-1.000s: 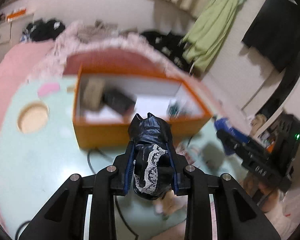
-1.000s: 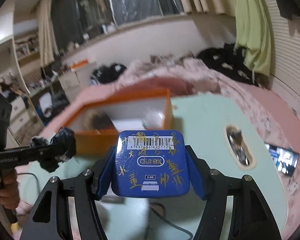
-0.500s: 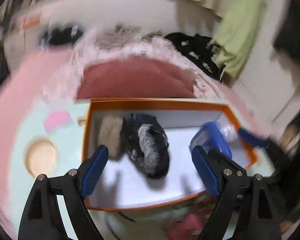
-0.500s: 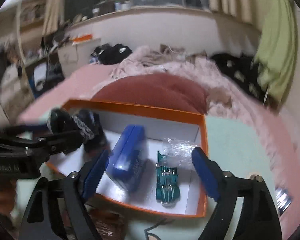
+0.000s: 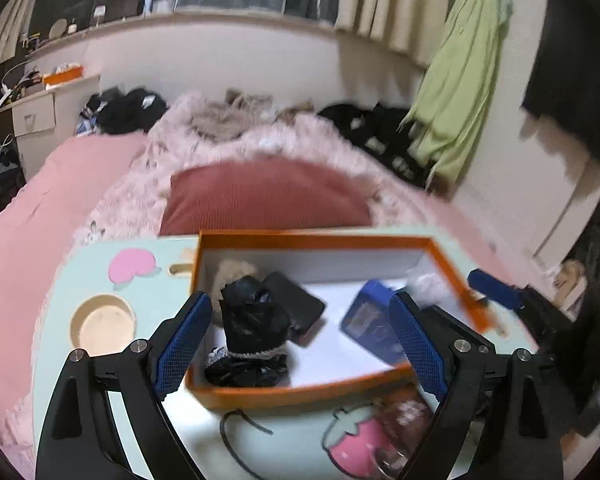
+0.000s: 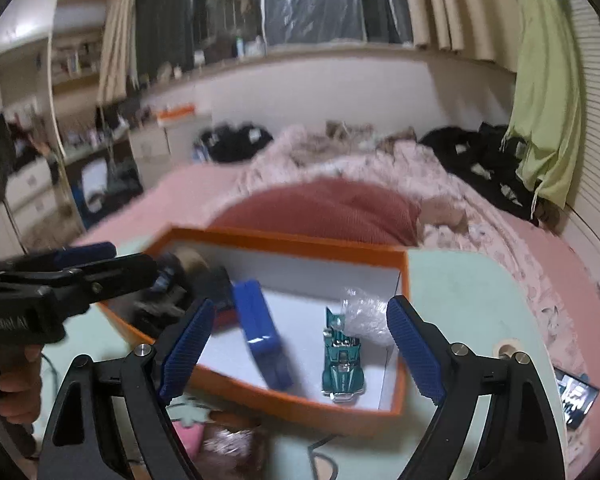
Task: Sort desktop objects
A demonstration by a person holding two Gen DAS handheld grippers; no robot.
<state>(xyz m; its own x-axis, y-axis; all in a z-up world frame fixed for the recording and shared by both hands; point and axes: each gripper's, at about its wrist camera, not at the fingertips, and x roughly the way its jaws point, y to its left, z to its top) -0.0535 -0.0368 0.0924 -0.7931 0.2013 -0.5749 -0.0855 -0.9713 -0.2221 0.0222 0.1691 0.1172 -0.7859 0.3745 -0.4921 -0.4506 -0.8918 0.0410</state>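
Both grippers are hanging wide open, empty: left gripper (image 5: 300, 344) is still opening, right gripper (image 6: 298, 346) too. Black lace bundle (image 5: 252, 332), blue box (image 6: 262, 340), toy car (image 6: 342, 364) lying inside orange box (image 6: 300, 400). Bits near strawberry mat (image 5: 356, 444) prob. left to sort.

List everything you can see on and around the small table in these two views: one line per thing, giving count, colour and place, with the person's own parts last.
box: one, orange with white inside, on the table
table: one, pale green
bundle with lace trim: one, black, in the box's left end
flat case: one, black, in the box, behind the bundle
furry item: one, beige, box's far left corner
small box: one, blue, middle of the box
toy car: one, teal, box's right end
wrapper: one, clear, behind the car
left claw: open, empty, jaws opening
right claw: open, empty
hand: one, holding the left claw's grip
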